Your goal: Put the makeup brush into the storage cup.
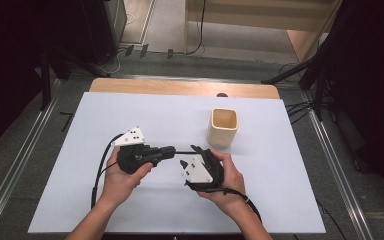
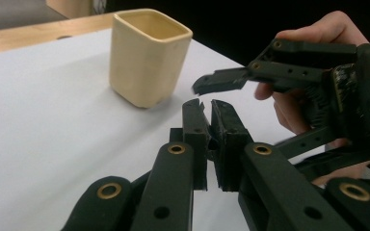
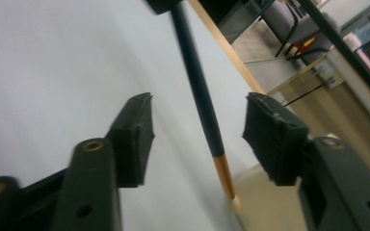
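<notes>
The white desk point(image 1: 70, 165) carries a cream square cup point(image 1: 223, 127) toward its far right part, clear of the edges. The left gripper point(image 1: 171, 149) lies level near the desk's middle, jaws clamped tight on one end of a dark pencil point(image 3: 200, 89). The right gripper point(image 1: 190, 156), just beside it and near the cup, has its jaws standing apart around the pencil, pads point(image 3: 135, 130) not touching it.

Glossy, perhaps ceramic cup point(image 2: 148, 55)
</notes>
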Demonstrator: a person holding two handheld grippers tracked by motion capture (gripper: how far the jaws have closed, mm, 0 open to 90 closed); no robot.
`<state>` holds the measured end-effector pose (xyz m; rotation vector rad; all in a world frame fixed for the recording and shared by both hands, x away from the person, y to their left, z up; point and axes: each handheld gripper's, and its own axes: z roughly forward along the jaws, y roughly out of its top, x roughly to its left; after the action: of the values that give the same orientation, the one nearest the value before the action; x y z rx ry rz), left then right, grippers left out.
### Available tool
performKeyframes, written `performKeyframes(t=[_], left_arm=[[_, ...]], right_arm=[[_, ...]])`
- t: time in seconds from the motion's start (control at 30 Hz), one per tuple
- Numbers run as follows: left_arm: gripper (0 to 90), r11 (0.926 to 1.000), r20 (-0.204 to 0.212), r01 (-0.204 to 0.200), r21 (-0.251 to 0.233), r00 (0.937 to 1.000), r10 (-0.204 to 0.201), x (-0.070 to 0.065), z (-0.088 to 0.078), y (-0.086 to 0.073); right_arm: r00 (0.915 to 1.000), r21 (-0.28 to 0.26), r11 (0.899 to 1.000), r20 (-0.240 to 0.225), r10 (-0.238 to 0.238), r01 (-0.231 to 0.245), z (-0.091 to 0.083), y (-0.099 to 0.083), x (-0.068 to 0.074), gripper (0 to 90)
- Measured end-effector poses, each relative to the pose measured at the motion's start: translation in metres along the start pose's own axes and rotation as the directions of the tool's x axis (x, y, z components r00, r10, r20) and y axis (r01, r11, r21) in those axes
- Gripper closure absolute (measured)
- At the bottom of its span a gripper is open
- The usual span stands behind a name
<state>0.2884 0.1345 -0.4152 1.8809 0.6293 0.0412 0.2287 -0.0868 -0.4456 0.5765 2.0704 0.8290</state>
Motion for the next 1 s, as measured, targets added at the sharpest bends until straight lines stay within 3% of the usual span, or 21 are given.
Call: performKeyframes(t=[0.03,0.1,0.13,0.2,0.23,0.3,0.43,0.53,0.63,0.73,0.87,0.93,1.0], left_arm=[[86.2,0.9999,-0.005,0.004,-0.011,1.0,-0.004,0.001,-0.001,0.0],[86.2,0.9994,-0.015,0.005,-0.033,0.9999,-0.006,0.001,-0.004,-0.001],[86.2,0.999,-0.02,0.002,-0.046,0.9998,-0.003,0.002,-0.006,-0.001],[86.2,0.9973,-0.032,0.002,-0.074,0.9995,-0.004,0.002,-0.008,-0.001],[86.2,0.9966,-0.035,-0.002,-0.083,0.9994,-0.001,0.002,-0.009,-0.001],[86.3,0.9947,-0.045,-0.009,-0.102,0.999,0.004,0.001,-0.011,-0.001],[86.2,0.99,-0.059,-0.025,-0.139,0.9981,0.017,-0.001,-0.014,-0.001],[86.3,0.9857,-0.066,-0.033,-0.165,0.9976,0.023,-0.002,-0.016,-0.002],[86.3,0.9813,-0.073,-0.044,-0.187,0.9968,0.031,-0.002,-0.016,-0.003],[86.3,0.9772,-0.077,-0.045,-0.207,0.9966,0.03,-0.003,-0.017,-0.004],[86.2,0.9737,-0.076,-0.048,-0.223,0.9966,0.032,-0.005,-0.017,-0.005],[86.3,0.9723,-0.069,-0.047,-0.229,0.9971,0.032,-0.005,-0.016,-0.006],[86.3,0.9707,-0.063,-0.051,-0.235,0.9973,0.037,-0.005,-0.016,-0.007]], right_arm=[[0.9986,-0.017,0.999,-0.011,0.051,-0.051,-0.002,-0.001,-0.002,36.2],[0.9871,-0.036,0.987,-0.037,0.156,-0.157,-0.005,-0.001,-0.005,21.9],[0.9769,-0.045,0.977,-0.052,0.207,-0.21,-0.007,0.0,-0.007,14.3],[0.9523,-0.06,0.952,-0.083,0.294,-0.299,-0.01,0.0,-0.011,7.9],[0.9351,-0.069,0.936,-0.108,0.338,-0.346,-0.011,0.0,-0.013,3.4],[0.8885,-0.065,0.894,-0.163,0.429,-0.444,-0.012,0.0,-0.017,0.0],[0.8145,-0.07,0.821,-0.198,0.545,-0.567,-0.013,-0.004,-0.021,0.0],[0.765,-0.067,0.772,-0.209,0.609,-0.633,-0.015,-0.007,-0.021,0.0],[0.7242,-0.071,0.73,-0.221,0.653,-0.68,-0.018,-0.007,-0.019,0.0],[0.6746,-0.076,0.679,-0.237,0.699,-0.73,-0.02,-0.005,-0.019,0.0],[0.5815,-0.083,0.582,-0.256,0.772,-0.809,-0.022,-0.003,-0.019,0.0],[0.5451,-0.093,0.54,-0.247,0.801,-0.836,-0.023,-0.003,-0.02,0.1],[0.4988,-0.097,0.491,-0.241,0.832,-0.866,-0.022,-0.004,-0.023,1.1]])
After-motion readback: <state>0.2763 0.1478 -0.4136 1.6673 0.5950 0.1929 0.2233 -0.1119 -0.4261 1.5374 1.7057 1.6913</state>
